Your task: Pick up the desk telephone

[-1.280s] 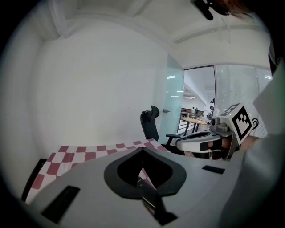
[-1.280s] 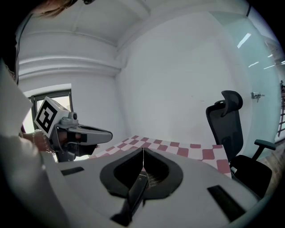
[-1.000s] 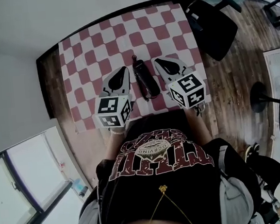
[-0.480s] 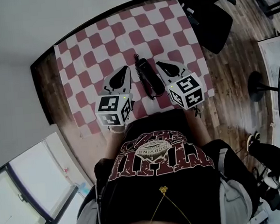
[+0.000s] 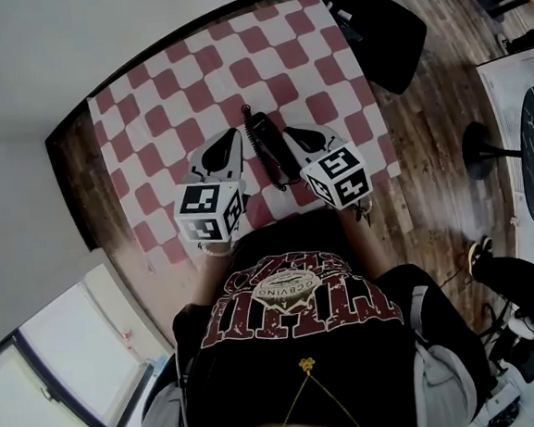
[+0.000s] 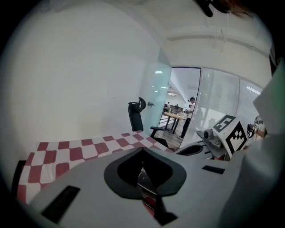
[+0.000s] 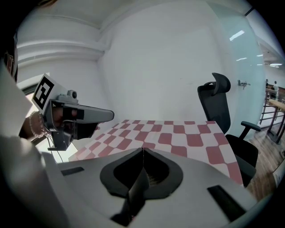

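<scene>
The black desk telephone (image 5: 269, 148) lies lengthwise on the red-and-white checked table (image 5: 164, 96), its coiled cord along its left side. My left gripper (image 5: 233, 133) rests just left of it and my right gripper (image 5: 288, 134) close against its right side, both pointing away from me. Each gripper's jaws meet at the tip with nothing between them. In the left gripper view the shut left gripper (image 6: 142, 149) hides most of the telephone (image 6: 149, 189), and the right gripper (image 6: 209, 141) shows beside it. The right gripper view shows its own shut tip (image 7: 143, 149) and the left gripper (image 7: 78, 116).
A black office chair (image 5: 375, 17) stands at the table's far right corner on wooden floor. A round stand base (image 5: 481, 148) is further right. The table's right edge (image 5: 374, 106) runs close beside my right gripper. A white wall lies beyond the table.
My right gripper has come down and in towards the telephone's right side. The left gripper has barely shifted. The head view has swung a little.
</scene>
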`<act>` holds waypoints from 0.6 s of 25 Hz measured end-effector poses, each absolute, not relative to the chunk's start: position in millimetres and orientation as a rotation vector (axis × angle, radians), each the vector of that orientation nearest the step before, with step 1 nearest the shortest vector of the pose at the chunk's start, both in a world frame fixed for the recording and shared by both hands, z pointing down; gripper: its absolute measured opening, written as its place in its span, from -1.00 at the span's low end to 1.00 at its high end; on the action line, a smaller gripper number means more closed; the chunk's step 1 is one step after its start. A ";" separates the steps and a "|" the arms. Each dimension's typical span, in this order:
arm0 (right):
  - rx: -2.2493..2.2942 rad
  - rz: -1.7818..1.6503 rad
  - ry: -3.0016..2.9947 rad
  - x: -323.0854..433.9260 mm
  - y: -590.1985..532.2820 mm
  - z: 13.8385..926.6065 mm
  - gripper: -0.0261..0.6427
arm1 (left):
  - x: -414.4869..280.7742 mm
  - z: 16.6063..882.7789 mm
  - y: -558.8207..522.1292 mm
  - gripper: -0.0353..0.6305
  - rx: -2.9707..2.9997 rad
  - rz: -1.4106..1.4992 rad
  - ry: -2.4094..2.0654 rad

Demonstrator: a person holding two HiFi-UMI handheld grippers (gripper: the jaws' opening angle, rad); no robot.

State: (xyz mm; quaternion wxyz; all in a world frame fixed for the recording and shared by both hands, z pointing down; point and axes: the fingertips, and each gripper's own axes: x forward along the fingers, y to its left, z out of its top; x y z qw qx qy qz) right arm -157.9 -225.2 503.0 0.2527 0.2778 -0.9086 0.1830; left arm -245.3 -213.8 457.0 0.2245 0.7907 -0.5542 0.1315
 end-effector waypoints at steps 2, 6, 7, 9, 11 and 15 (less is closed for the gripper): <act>0.757 0.494 -2.470 -157.3 -224.2 502.4 -0.86 | -243.8 457.4 -213.4 -0.89 2.186 0.366 -1.524; 0.750 0.488 -2.470 -158.4 -222.8 502.8 -0.86 | -242.9 458.4 -212.9 -0.89 2.189 0.370 -1.518; 0.747 0.489 -2.469 -159.0 -222.5 503.3 -0.86 | -243.0 458.8 -212.7 -0.89 2.188 0.372 -1.518; 0.741 0.487 -2.464 -159.8 -221.4 504.7 -0.86 | -242.9 460.0 -211.9 -0.89 2.185 0.373 -1.516; 0.738 0.485 -2.459 -160.3 -220.7 506.6 -0.86 | -242.5 461.6 -211.1 -0.89 2.182 0.372 -1.514; 0.728 0.509 -2.461 -162.6 -220.6 514.3 -0.86 | -243.2 462.7 -210.6 -0.89 2.177 0.373 -1.518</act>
